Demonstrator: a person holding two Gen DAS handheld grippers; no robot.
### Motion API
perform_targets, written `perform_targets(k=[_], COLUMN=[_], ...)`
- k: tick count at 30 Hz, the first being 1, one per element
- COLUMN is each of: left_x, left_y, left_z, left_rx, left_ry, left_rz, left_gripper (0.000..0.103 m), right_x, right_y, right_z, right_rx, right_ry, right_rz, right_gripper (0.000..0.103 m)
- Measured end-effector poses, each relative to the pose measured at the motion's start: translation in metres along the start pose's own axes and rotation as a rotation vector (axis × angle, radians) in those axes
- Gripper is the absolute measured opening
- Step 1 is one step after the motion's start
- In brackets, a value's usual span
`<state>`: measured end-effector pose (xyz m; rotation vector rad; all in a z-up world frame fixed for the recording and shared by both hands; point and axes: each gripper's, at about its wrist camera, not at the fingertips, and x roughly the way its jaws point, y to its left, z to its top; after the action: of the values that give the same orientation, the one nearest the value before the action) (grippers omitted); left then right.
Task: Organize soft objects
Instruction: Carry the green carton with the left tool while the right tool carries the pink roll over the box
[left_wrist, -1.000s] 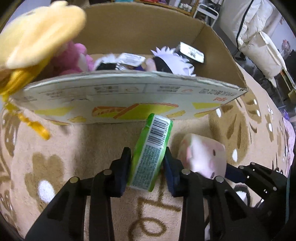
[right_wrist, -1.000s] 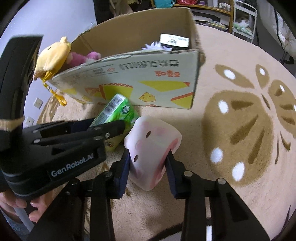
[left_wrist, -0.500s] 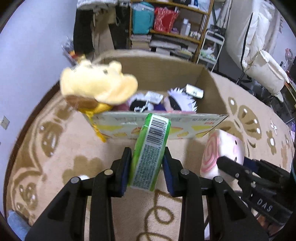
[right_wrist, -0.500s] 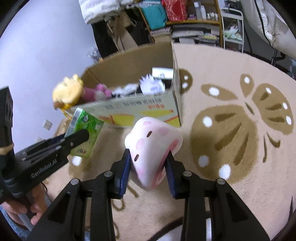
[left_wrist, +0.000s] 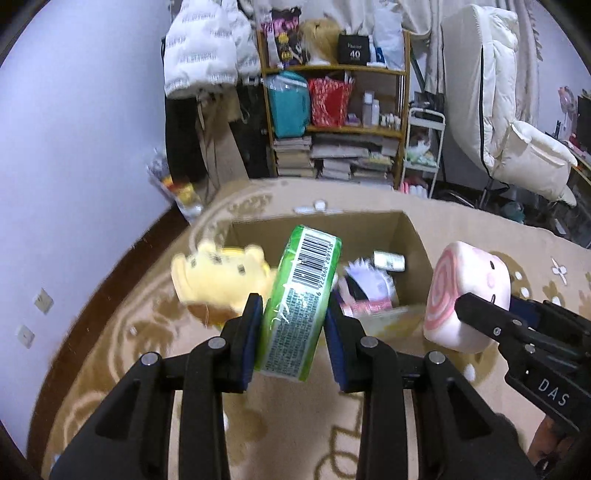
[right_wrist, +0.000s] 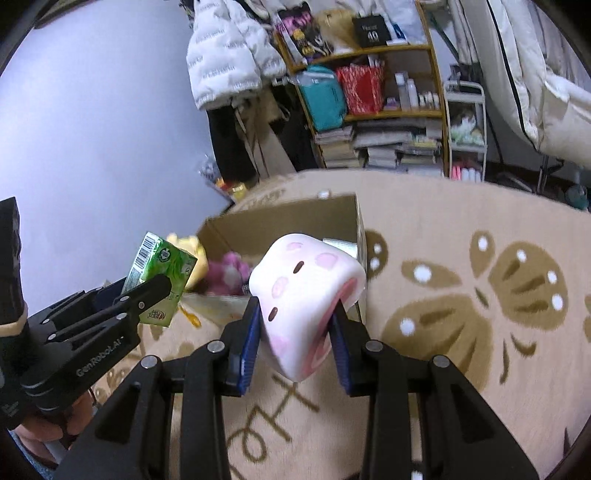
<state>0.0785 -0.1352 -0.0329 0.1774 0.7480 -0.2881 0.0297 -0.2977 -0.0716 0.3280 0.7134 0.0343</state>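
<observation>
The left gripper (left_wrist: 293, 325) clamps a green plastic tissue pack (left_wrist: 299, 299); the right gripper (right_wrist: 295, 328) squeezes a pink soft roll-shaped toy (right_wrist: 306, 295). Both hang above the open brown cardboard box (left_wrist: 413, 236); better to lower them inside before opening.

Both grippers risen well above rug (right_wrist: 461, 229). Cardboard box (left_wrist: 413, 236), earlier close and level with cameras, now seen from above, interior open to view. Green tissue pack (left_wrist: 299, 306) and pink squishy toy (right_wrist: 306, 295) lifted off rug, now over box's near edge. Shelf (left_wrist: 332, 70) and jacket (left_wrist: 203, 48) come into view.
</observation>
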Motion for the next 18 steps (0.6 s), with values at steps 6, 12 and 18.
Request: perform_targets(k=[6,12,18], left_x=[0.002,0.016,0.034], left_y=[-0.001,-0.003,0.000], left_z=[0.022,0.042,0.063], left_rx=[0.037,0.071,0.073], left_ry=[-0.054,-0.083,-0.092], left_rz=[0.041,0.063,0.044], left_gripper=[0.031,0.031,0.031], right_x=[0.011,0.029,0.050], right_y=[0.000,0.005,0.011], right_z=[0.018,0.035,0.048], right_rx=[-0.006,-0.049,-0.104], right_ry=[-0.024,-0.052,-0.095], right_rz=[0.008,0.008,0.004], right_gripper=[0.037,0.037,0.039])
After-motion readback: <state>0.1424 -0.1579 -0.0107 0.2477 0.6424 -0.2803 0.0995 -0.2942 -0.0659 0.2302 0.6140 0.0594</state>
